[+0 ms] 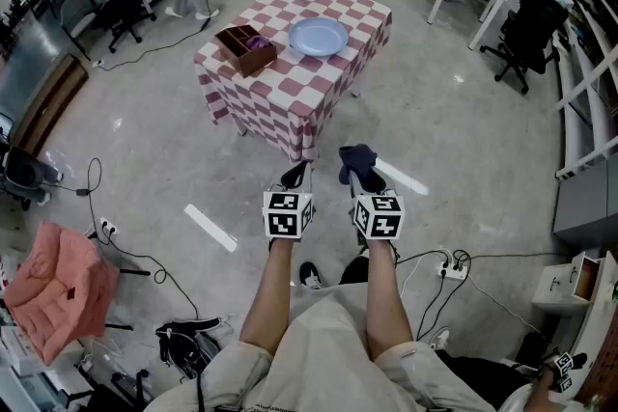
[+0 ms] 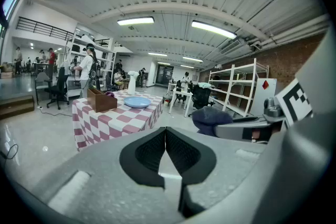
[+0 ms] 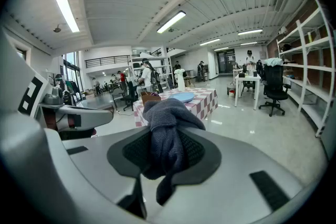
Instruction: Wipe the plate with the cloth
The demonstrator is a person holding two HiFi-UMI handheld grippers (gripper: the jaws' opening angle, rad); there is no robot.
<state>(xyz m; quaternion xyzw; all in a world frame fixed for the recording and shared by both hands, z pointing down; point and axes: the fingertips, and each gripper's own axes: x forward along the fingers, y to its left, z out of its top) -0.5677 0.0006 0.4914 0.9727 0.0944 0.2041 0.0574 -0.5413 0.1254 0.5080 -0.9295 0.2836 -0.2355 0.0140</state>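
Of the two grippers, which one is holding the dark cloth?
The right gripper: the dark cloth is clamped between its fingers. The left gripper is shut with nothing in it.

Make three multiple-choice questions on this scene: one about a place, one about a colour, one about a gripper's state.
1. Where is the plate?
A. on the checked table
B. on the floor
C. in a gripper

2. What colour is the cloth?
A. yellow
B. dark blue
C. green

3. How is the left gripper?
A. shut on the cloth
B. wide open
C. shut with nothing in it

Answers:
1. A, it lies on the table, far ahead of both grippers.
2. B, the cloth in the right gripper is dark blue.
3. C, its jaws meet with nothing between them.
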